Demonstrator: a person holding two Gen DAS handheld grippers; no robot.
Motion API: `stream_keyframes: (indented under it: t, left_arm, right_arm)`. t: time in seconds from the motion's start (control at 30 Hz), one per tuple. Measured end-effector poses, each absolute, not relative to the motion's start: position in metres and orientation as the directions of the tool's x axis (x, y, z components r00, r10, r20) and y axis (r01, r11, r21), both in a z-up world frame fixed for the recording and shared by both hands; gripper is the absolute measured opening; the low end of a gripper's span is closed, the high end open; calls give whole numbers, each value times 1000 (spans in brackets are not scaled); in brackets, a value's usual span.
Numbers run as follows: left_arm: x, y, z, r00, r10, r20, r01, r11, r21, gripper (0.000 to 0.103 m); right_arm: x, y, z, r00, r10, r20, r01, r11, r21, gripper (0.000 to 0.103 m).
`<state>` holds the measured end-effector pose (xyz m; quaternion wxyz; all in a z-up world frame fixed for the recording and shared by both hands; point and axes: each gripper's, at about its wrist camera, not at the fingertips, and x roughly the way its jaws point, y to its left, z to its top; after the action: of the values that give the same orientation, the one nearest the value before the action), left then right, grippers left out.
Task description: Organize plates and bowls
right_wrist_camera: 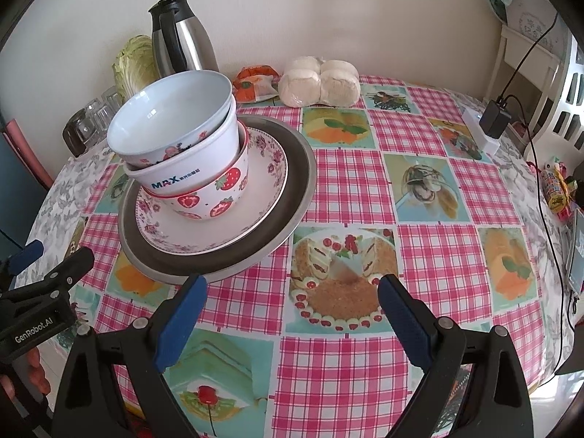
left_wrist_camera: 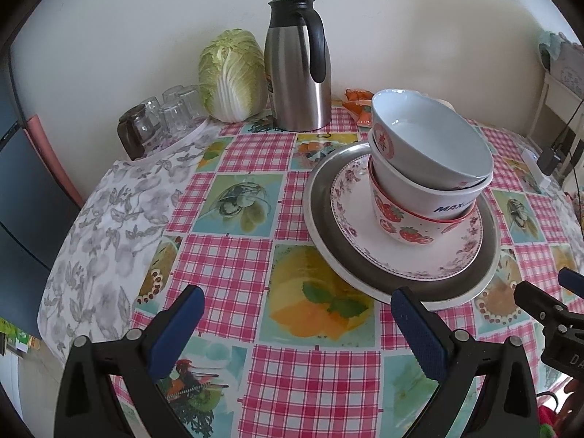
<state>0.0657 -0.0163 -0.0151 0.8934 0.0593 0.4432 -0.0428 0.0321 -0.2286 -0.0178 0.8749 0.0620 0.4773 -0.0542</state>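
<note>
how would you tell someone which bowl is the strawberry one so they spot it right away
Find the big metal tray on the checked tablecloth, in front of the steel thermos jug. On it sits a floral plate holding three nested bowls. The strawberry bowl is the bottom one, touching the plate; only it has red strawberries and a red rim, unlike the MAX bowl above.

Left wrist view sat low over the near table edge, faced the wall, with the stacked white bowls on floral plate and grey-rimmed round tray (left_wrist_camera: 401, 233) close, right of centre. Right wrist view looked from further right, same stack (right_wrist_camera: 215, 197) left of centre. Both shared the steel thermos jug with black handle (left_wrist_camera: 297, 73) (right_wrist_camera: 182, 36) and pink checked tablecloth (left_wrist_camera: 310, 383) (right_wrist_camera: 339, 376)
</note>
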Motion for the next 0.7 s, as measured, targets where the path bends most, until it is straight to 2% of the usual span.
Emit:
stream_keyframes:
  t: [0.7]
  left_arm:
    - [66,-17,-20,581,-23,-813,144,987,75,103]
  right_arm:
    - [34,-227,-20,526,-40,-850,149,988,46,95]
